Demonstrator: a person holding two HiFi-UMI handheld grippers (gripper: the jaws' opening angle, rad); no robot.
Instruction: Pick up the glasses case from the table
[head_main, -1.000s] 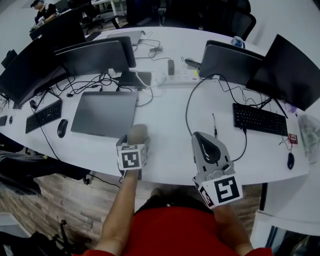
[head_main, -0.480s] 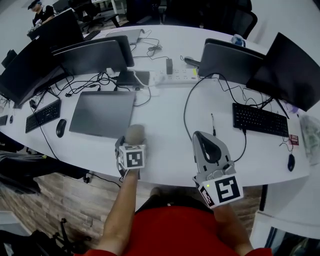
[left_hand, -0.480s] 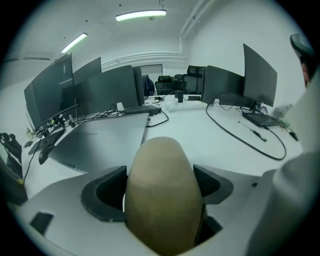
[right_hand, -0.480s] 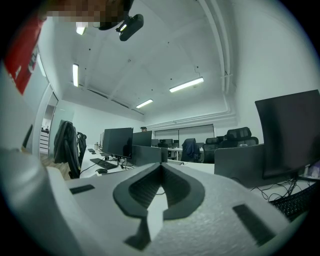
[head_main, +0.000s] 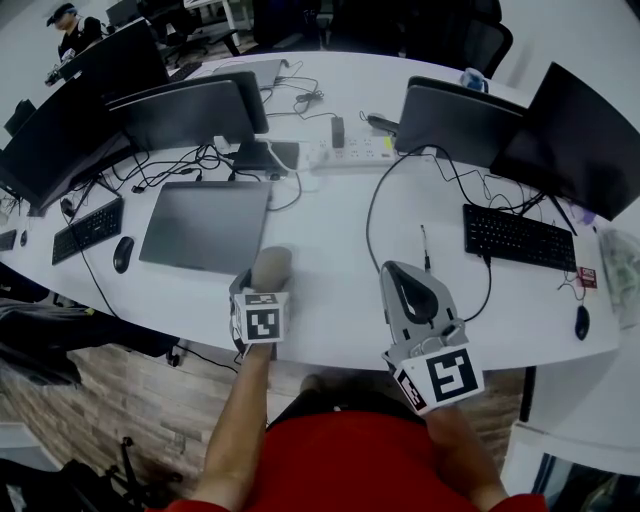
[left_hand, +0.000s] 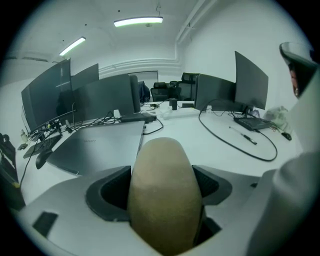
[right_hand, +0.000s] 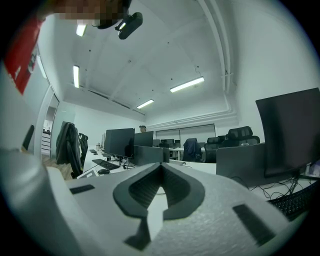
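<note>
Left tongs (head_main: 259, 291) clamp the glasses case (left_hand: 165, 195) at the table's (head_main: 330, 235) near edge.

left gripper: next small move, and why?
Probably lift the left gripper straight up a little: its jaws are shut on the tan glasses case, low near the front edge of the white table; clearance is unclear. The right gripper is shut, empty.
</note>
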